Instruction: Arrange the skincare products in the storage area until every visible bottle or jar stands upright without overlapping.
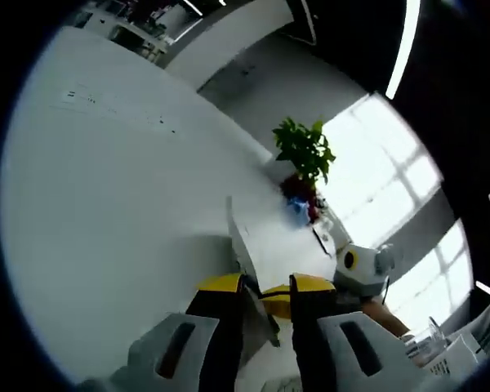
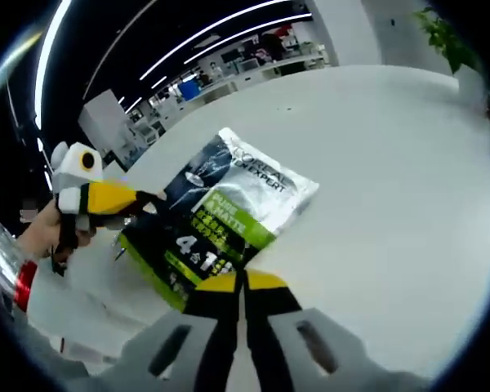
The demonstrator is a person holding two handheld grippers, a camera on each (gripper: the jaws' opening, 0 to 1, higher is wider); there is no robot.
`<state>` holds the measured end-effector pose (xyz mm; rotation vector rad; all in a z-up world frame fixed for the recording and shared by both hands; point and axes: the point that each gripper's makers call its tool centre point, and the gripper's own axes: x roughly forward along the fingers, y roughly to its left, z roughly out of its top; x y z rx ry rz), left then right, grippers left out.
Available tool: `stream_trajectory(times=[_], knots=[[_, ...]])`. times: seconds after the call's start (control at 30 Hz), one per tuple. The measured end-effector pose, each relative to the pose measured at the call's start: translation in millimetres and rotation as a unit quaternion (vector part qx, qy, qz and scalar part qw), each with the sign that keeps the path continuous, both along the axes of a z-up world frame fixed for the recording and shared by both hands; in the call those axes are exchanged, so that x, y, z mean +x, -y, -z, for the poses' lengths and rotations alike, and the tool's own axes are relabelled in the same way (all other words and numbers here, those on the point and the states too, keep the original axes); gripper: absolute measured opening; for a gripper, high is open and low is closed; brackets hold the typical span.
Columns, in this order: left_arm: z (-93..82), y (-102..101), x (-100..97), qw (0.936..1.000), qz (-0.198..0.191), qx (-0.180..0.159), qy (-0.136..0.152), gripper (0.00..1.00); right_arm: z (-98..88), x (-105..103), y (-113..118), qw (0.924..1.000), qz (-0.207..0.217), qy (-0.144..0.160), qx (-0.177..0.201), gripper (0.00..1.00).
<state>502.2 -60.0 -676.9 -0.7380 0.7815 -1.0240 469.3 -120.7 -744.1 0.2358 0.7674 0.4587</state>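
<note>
Skincare packet held aloft between both grippers, above the white table.

The skincare packet, a flat black, green and silver sachet, is pinched along its lower edge by the right gripper and at its left edge by the left gripper; both jaw pairs are clamped on it. Risk: opposing pulls may tear or crease it; an early release drops it flat on the table near the potted plant.
</note>
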Motion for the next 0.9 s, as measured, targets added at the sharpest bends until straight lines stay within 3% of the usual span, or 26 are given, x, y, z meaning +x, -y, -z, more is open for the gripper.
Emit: stream_trajectory(times=[0.07,0.23,0.33,0.4,0.47,0.53,0.6,0.7,0.9], knots=[[2.8,2,2.1,0.9999,0.000,0.009,0.010,0.10,-0.1,0,0,1.0000,0.000,0.000,0.001,0.02],[1.4,6,11.6,0.9995,-0.004,0.013,0.028,0.17,-0.5,-1,-1,1.0000,0.000,0.001,0.001,0.02],[-9.1,16,8.0,0.9985,0.006,-0.051,-0.019,0.13,-0.5,-1,-1,1.0000,0.001,0.000,0.003,0.02],[-2.6,21,1.6,0.9996,0.013,-0.026,-0.002,0.10,-0.5,-1,-1,1.0000,0.002,0.000,0.003,0.02],[15.5,24,-9.4,0.9986,0.044,0.028,0.010,0.19,-0.4,-1,-1,1.0000,0.002,0.000,0.003,0.01],[27.5,28,-19.7,0.9960,0.068,0.056,0.014,0.28,0.0,-3,-6,0.9999,-0.006,-0.004,0.013,0.01],[30.8,27,-18.5,0.9959,0.061,0.064,0.019,0.31,2.9,-2,-6,1.0000,-0.008,0.001,0.000,0.01],[29.2,26,-15.3,0.9964,0.059,0.060,0.015,0.29,4.7,1,-6,0.9999,-0.012,-0.001,-0.001,0.01],[34.4,27,-10.6,0.9943,0.057,0.085,0.029,0.24,5.8,4,-3,0.9999,-0.013,0.000,-0.005,0.01]])
